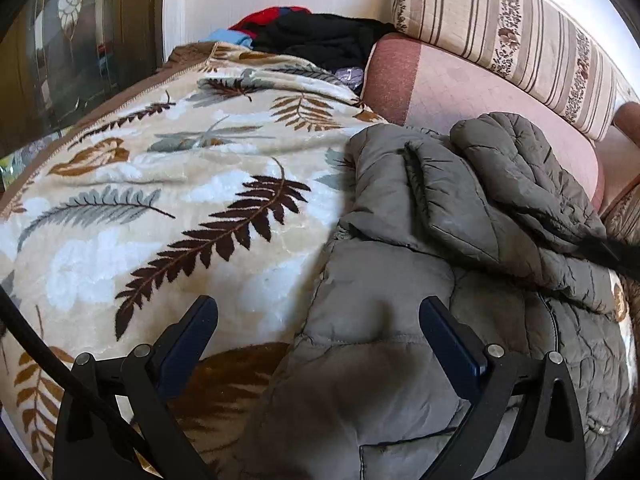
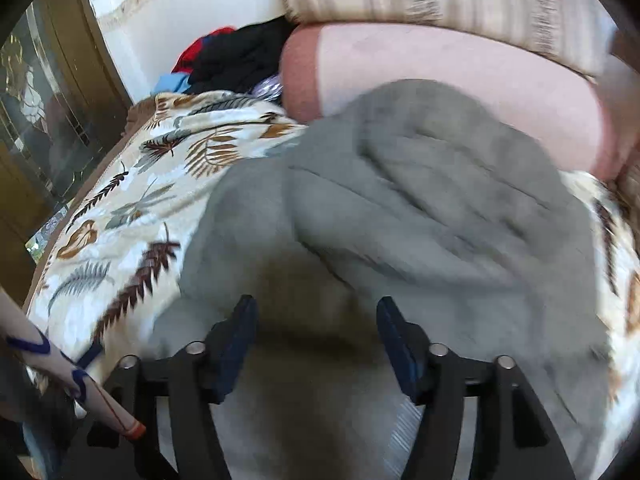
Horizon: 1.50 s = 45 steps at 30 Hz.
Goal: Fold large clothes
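A grey quilted puffer jacket (image 1: 440,248) lies bunched on a leaf-patterned blanket (image 1: 160,200), its sleeves folded over its upper part. My left gripper (image 1: 318,312) is open and empty, hovering over the jacket's lower left edge. In the right wrist view the jacket (image 2: 400,220) is blurred by motion. My right gripper (image 2: 316,312) is open and empty, just above the jacket's near part.
A pink bolster (image 1: 460,92) and a striped cushion (image 1: 520,32) lie behind the jacket. A pile of black, red and blue clothes (image 1: 312,32) sits at the far end by the wall. A glass-front cabinet (image 1: 60,60) stands left. A white sleeve (image 2: 60,380) shows bottom left.
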{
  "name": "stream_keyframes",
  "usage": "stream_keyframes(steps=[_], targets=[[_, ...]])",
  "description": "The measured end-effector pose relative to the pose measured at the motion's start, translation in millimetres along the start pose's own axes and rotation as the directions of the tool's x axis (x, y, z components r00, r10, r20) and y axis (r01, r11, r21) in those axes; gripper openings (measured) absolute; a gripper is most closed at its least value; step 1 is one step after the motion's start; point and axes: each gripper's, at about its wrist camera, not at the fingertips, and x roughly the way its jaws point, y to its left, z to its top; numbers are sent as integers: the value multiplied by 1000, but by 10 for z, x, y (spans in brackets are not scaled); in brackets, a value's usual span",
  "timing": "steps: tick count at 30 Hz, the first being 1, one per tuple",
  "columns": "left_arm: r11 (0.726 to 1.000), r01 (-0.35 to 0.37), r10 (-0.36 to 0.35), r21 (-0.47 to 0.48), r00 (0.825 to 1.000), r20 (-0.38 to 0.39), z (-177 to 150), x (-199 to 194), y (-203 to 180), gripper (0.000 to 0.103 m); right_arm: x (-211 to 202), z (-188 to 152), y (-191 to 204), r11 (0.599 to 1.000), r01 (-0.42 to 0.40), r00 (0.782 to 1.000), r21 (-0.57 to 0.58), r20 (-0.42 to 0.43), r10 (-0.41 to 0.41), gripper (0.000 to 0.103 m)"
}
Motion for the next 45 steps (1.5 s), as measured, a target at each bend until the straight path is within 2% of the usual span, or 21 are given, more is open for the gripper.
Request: stream_keyframes(steps=[4,9,13,16,19,25,33,45], targets=[[1000,-3,3,10,1000,14,-82,-170,-38,101,-667,-591,-630,995,93,996,46,1,-93,71],[1000,-18,18,3,1000,-19,-318,-476,-117,101,-1324,-1314,-1390,951,254,965,176,13,-261,77],[999,-28,29,35,999,-33,-601,-784,-232,101,-1529,-1852,-1810,918,247,965,309,13,-263,78],[998,-36,41,58,996,-75,-818,-931,-316,101,-1483,-2041,-1900,915,216,972,342,12,-234,78],[997,-34,41,74,993,-108,-951,-1054,-400,101,-1369,-2117,-1830,930,168,983,327,11,-181,78],[989,-71,81,131,994,-68,-1003,-1279,-622,101,-1343,-2230,-1647,959,153,985,237,46,-168,78],[975,-152,158,164,987,-21,-959,-1369,-709,101,-1378,-2426,-1777,950,151,984,274,53,-172,78],[977,-135,143,166,989,-37,-1004,-1338,-665,101,-1406,-2466,-1783,947,173,979,269,56,-195,78]])
